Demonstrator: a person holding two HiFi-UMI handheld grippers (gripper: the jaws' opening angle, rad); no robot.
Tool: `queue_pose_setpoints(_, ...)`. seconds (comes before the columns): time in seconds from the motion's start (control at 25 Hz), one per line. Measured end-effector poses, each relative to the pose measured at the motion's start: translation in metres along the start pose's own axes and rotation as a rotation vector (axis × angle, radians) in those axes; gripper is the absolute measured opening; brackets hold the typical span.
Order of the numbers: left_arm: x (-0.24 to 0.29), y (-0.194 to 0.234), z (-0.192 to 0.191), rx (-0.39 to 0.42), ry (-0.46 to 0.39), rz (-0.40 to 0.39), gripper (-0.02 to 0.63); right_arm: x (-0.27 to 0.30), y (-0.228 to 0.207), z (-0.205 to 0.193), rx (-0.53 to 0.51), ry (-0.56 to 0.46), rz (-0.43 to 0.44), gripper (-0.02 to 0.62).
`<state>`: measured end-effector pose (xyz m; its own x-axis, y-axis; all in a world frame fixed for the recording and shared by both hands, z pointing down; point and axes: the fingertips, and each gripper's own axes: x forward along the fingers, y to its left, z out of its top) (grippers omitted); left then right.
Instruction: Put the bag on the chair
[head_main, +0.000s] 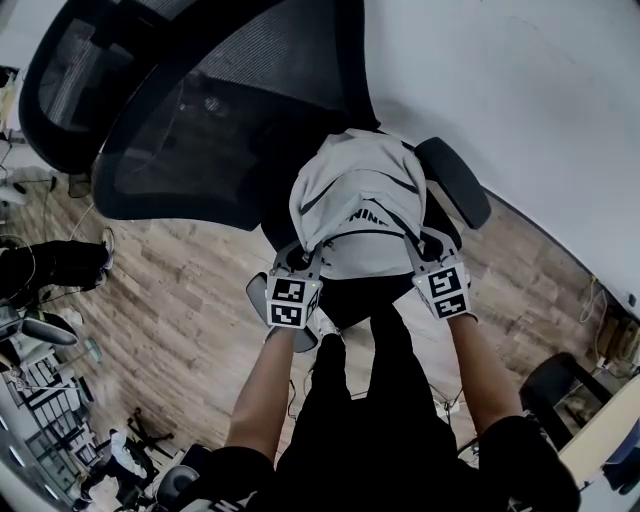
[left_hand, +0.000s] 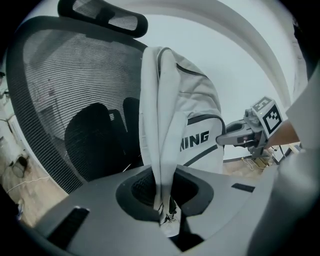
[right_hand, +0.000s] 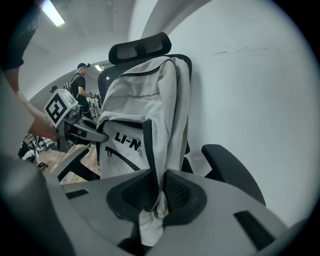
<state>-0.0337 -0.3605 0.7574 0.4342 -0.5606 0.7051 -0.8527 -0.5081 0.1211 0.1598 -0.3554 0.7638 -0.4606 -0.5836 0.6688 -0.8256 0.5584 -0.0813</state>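
A light grey backpack with black trim stands upright on the seat of a black mesh office chair, against its backrest. My left gripper is shut on a fold of the bag's left side; in the left gripper view the fabric runs down between the jaws. My right gripper is shut on the bag's right side, with a black-edged strap and grey cloth pinched between the pads. Each gripper shows in the other's view, the right one and the left one.
The chair's right armrest juts out beside the bag, close to a white wall. Its headrest rises above the bag. Wooden floor lies to the left, with other chairs and a person farther off.
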Motion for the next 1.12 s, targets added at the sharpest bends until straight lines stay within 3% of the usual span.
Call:
queue_pose_setpoints(0.28,0.001,-0.003,-0.002,0.016,-0.002,-0.061,0.06,0.001,0.001,-0.002,-0.006,0.01,-0.004,0.079)
queue_pose_setpoints(0.44,-0.002,0.001,-0.009,0.001,0.013,-0.036,0.072,-0.002,0.006,0.003,-0.016,-0.006,-0.025,0.135)
queue_pose_setpoints(0.52,-0.002,0.002,-0.011,0.001,0.018,-0.028,0.114,-0.005,0.007,0.007,-0.014,-0.033,-0.029,0.187)
queue_pose_setpoints(0.6,-0.004,-0.002,-0.012,0.011,0.023,-0.038,0.228,-0.011,0.007,0.009,-0.01,-0.049,-0.033,0.237)
queue_pose_setpoints(0.72,-0.012,-0.007,-0.014,0.033,0.035,-0.049,0.319,-0.02,0.012,0.007,-0.011,-0.045,-0.038,0.291)
queue_pose_setpoints(1.0,-0.047,-0.024,-0.01,0.063,0.012,-0.109,0.353,-0.052,0.027,0.01,0.033,-0.083,-0.084,0.301)
queue_pose_setpoints(1.12,-0.069,-0.026,-0.001,0.083,-0.044,-0.075,0.353,-0.073,0.035,0.021,0.035,-0.114,-0.115,0.301)
